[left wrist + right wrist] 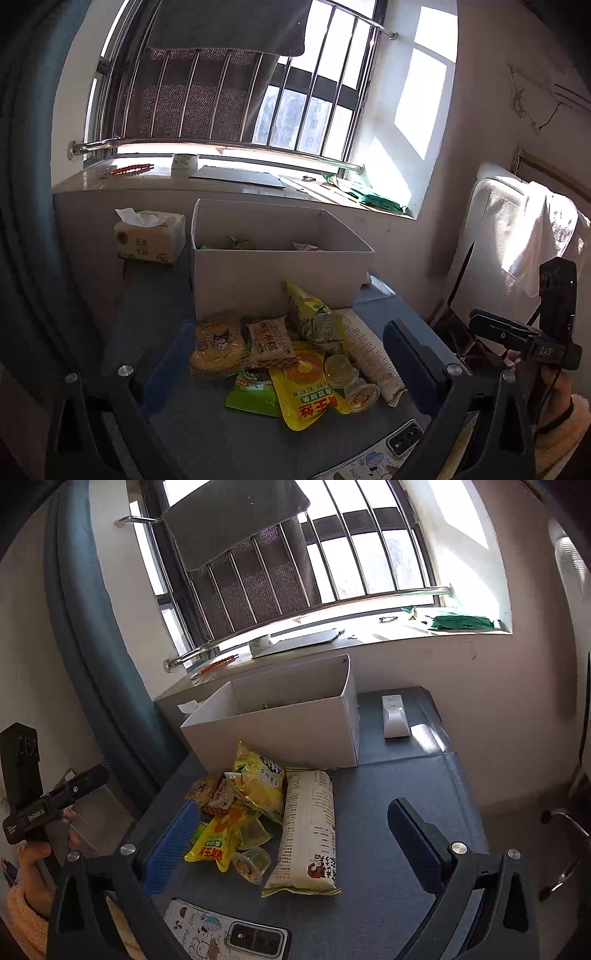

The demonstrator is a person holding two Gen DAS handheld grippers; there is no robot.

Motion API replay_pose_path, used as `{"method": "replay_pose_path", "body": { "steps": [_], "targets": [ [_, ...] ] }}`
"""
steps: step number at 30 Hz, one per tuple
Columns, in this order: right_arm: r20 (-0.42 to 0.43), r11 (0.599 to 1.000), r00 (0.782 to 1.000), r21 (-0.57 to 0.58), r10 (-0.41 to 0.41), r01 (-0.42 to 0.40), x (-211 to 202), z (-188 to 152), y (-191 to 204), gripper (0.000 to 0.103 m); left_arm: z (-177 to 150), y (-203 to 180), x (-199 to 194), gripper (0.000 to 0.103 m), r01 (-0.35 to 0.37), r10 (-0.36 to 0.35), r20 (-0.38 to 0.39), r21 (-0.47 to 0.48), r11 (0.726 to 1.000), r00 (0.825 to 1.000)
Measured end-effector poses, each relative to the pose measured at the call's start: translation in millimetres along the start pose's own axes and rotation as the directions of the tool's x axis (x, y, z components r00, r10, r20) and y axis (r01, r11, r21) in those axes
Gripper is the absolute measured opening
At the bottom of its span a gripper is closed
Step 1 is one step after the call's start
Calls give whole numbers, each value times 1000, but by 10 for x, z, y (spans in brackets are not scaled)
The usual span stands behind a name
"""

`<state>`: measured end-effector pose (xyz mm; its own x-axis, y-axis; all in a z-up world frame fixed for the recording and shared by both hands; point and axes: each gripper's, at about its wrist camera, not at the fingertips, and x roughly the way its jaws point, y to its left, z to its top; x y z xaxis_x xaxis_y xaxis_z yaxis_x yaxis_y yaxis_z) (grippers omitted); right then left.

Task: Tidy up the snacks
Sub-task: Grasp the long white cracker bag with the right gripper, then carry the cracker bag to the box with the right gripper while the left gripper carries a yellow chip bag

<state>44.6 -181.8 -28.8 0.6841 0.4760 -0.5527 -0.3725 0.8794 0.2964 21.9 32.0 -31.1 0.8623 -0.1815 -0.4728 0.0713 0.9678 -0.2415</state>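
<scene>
- A heap of snacks [291, 354] lies on a dark grey padded surface [388, 805], touching the near wall of an open white cardboard box [273, 273]. Heaped right against the box, the packets likely have only a short way to travel into it.
- The left gripper [288, 373] hovers above the near edge of the heap, its two blue-padded fingers [170, 365] spread wide on either side of the packets and holding nothing. It seems poised to choose a packet.
- The right gripper [291, 838] also stands wide and empty, aimed at the right half of the heap, with a long white tube-shaped packet [308, 830] between its fingers.
- In the heap: a round yellow cake pack [218, 350] on the left, a small brown-and-white rice cake packet [271, 338], a crumpled yellow-green bag [308, 314] leaning toward the box, a flat yellow pouch [303, 391] over a green packet [251, 395], and small clear jelly cups [341, 369].
- Inside the box, only the tips of a few wrappers [240, 242] show over the wall; what they are cannot be told. Much of the box looks unfilled.
- A phone in a cartoon case [225, 934] lies at the near edge, just beside the heap.
- A tissue box [149, 236] stands left of the cardboard box; a small white device [395, 716] sits to its right, apart from it.
</scene>
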Motion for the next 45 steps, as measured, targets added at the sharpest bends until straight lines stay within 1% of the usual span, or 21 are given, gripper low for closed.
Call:
{"method": "replay_pose_path", "body": {
  "steps": [3,5,7,11,14,17,19,23,27,30,33,35,36,37,38,39,41,42,45],
  "targets": [
    [-43,1000,999,16,-13,14,35,-187,-61,103,-131,-3,-36,103,15,-16,-6,-21,1000,1000],
    [-72,1000,997,12,-26,27,81,-254,-76,103,-169,-22,-51,103,-9,9,-5,-23,1000,1000],
    [-80,1000,997,7,-23,24,98,-297,-67,103,-174,-20,-50,103,-3,2,-10,-31,1000,1000],
    [-88,1000,996,-5,-25,24,175,-295,-38,103,-164,-53,-67,103,3,-4,-4,-23,1000,1000],
    [-121,999,992,-25,-30,27,293,-288,-12,103,-168,-58,-45,103,5,-6,-10,-25,1000,1000],
    [-131,998,991,-44,-40,34,404,-276,4,103,-185,-66,-35,103,7,-8,-16,-21,1000,1000],
    [-152,997,986,-60,-63,54,518,-248,-4,103,-189,-68,-27,103,2,-2,-20,-15,1000,1000],
    [-188,992,979,-113,-80,59,773,-185,19,103,-200,-67,-26,103,6,-7,-22,-10,1000,1000],
    [-262,984,961,-172,-82,37,1096,-168,64,103,-223,-43,-23,103,-2,2,-28,-10,1000,1000],
    [-295,972,946,-222,-137,72,1300,-202,49,103,-237,-15,-24,103,-10,9,-32,-16,1000,999],
    [-327,973,933,-216,-148,79,1421,-216,-4,103,-247,20,-14,103,-9,7,-38,-27,1000,999],
    [-345,969,924,-232,-162,83,1488,-234,-4,103,-254,37,15,103,-10,8,-45,-35,999,999],
    [-348,966,921,-242,-174,90,1517,-247,-2,99,-259,41,32,103,-11,9,-53,-38,999,999],
    [-361,964,914,-247,-186,99,1555,-260,-9,92,-266,38,46,103,-11,8,-59,-37,999,998],
    [-376,968,911,-238,-170,82,1576,-272,-20,65,-273,32,53,103,-12,10,-62,-34,999,998],
    [-362,968,917,-238,-165,81,1550,-270,-16,49,-281,25,61,103,-14,13,-65,-28,1000,998],
    [-353,966,920,-244,-168,82,1476,-252,-10,38,-290,20,73,103,-19,18,-71,-19,1000,997],
    [-347,970,925,-230,-152,73,1412,-239,-20,36,-291,22,79,103,-20,18,-73,-19,1000,997],
    [-310,985,944,-159,-112,65,1114,-219,-106,36,-282,21,139,103,-4,2,-90,-22,1000,996]
  ]
}}
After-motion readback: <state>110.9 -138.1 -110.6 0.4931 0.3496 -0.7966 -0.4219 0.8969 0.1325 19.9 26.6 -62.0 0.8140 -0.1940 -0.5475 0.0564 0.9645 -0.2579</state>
